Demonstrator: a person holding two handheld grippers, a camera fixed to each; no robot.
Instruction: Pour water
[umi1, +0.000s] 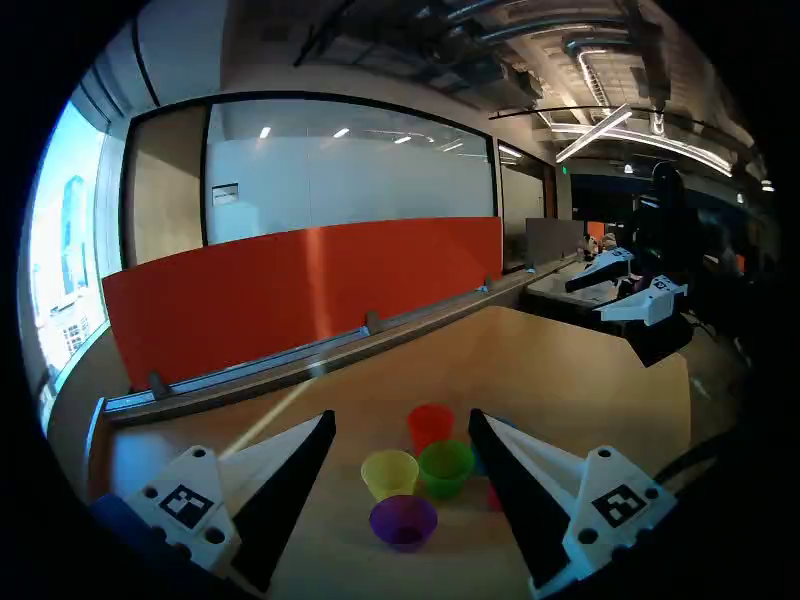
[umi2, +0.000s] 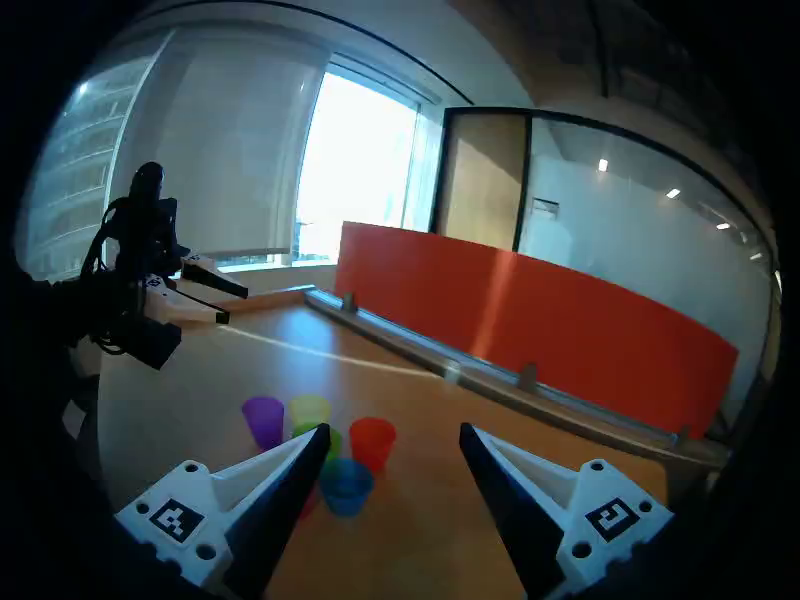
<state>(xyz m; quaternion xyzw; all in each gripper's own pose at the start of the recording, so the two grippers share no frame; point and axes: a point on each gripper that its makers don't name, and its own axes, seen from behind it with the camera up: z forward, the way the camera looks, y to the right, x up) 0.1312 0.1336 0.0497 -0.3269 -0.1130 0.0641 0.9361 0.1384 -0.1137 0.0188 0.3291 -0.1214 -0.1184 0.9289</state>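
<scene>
While you hold both tools above the wooden table (umi1: 560, 360), the left gripper (umi1: 400, 415) has its fingers spread wide with nothing between them, and the right gripper (umi2: 393, 428) is spread and empty too. The cups stand in a tight cluster on the table just ahead of the fingertips. In the left gripper view the purple cup (umi1: 403, 520) is nearest, the yellow cup (umi1: 390, 472) and green cup (umi1: 446, 468) sit side by side behind it, and the red cup (umi1: 430, 425) is farthest. A blue cup (umi2: 346, 485) shows in the right gripper view. I judge them thin plastic: light, smooth, easy to tip, likely to flex if squeezed. Take one across its middle wall, starting at the cluster's edge. Whether any holds water I cannot tell. The cups carry no writing I can read; square black-and-white markers (umi1: 188, 505) sit on the fingers
</scene>
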